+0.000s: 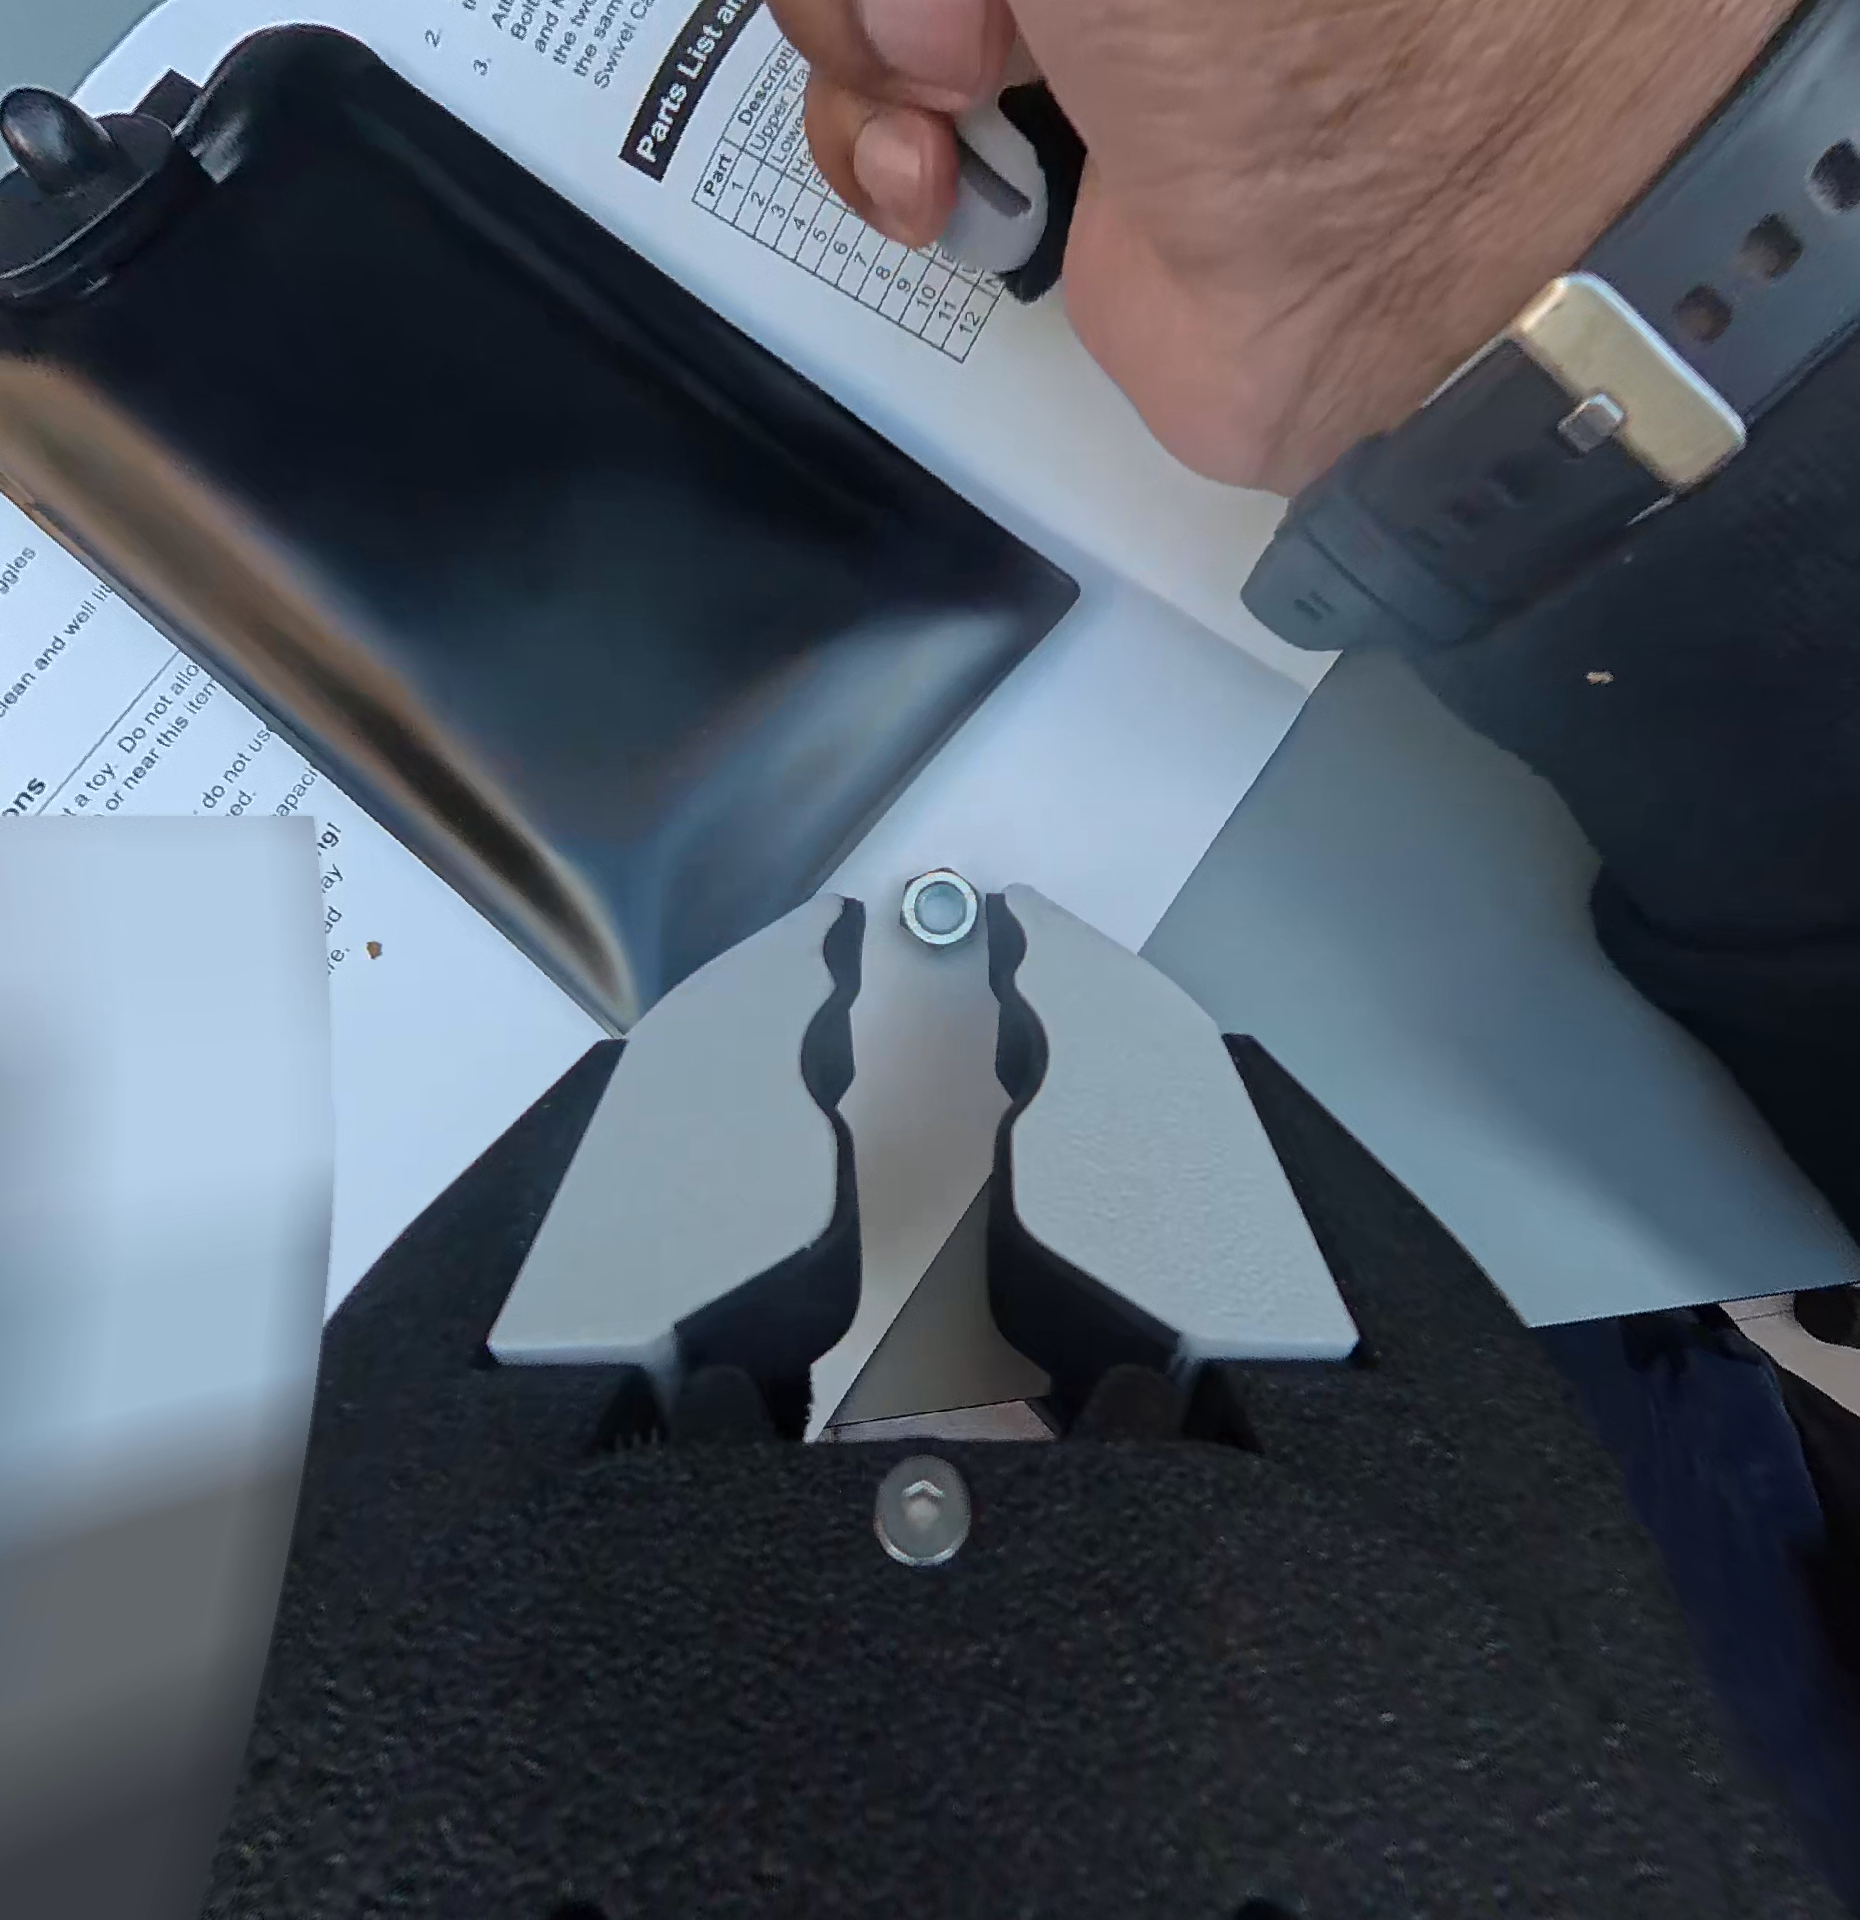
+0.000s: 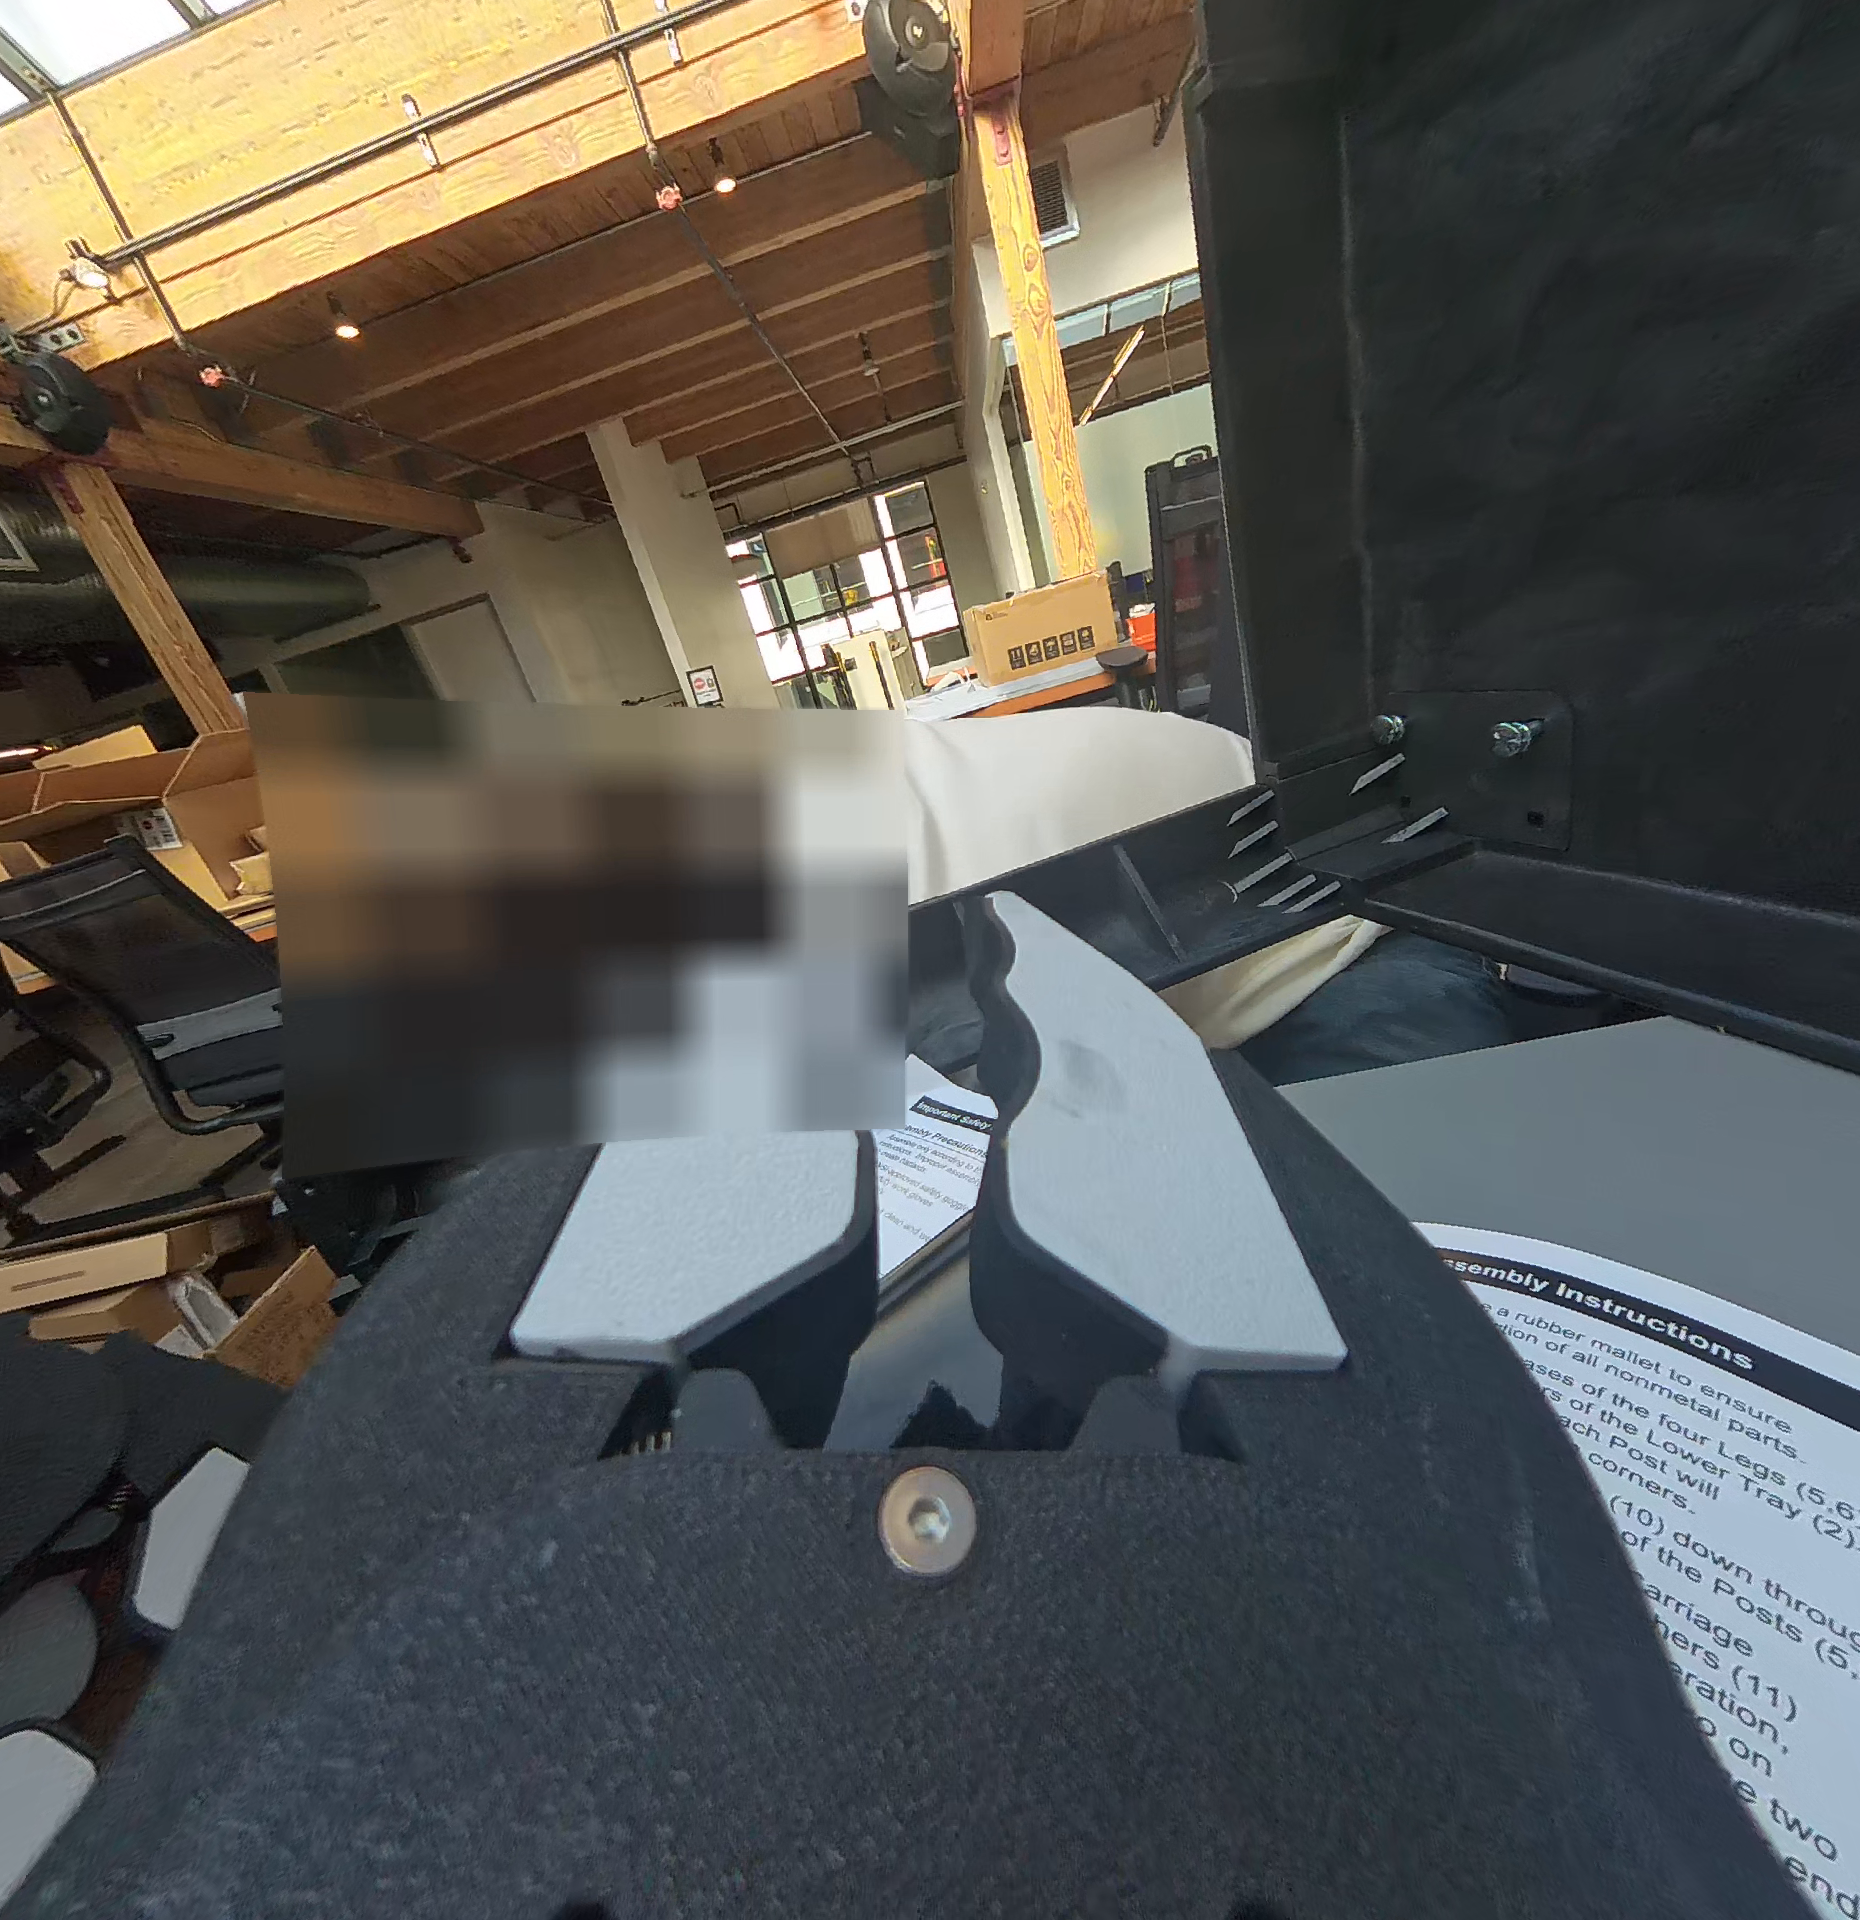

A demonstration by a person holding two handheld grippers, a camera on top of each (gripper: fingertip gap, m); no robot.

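Far left: glossy black tray lying on a printed sheet, long side running diagonally down toward the left gripper.

Centre: fingers released and spread, with a small silver hex nut lying flat on the sheet right between the tips, hole facing up. Paper showing between nut and left pad, barely a sliver on the other side, neither pad pressing.

Upper right: a hand with a wristwatch, curled round a pale part, well apart from the nut; grey worktop below.

Right gripper: tilted up toward a black metal frame, one finger showing, the other tip hidden; released or clenched, cannot tell. No nut in that view; left gripper plainly nearer.
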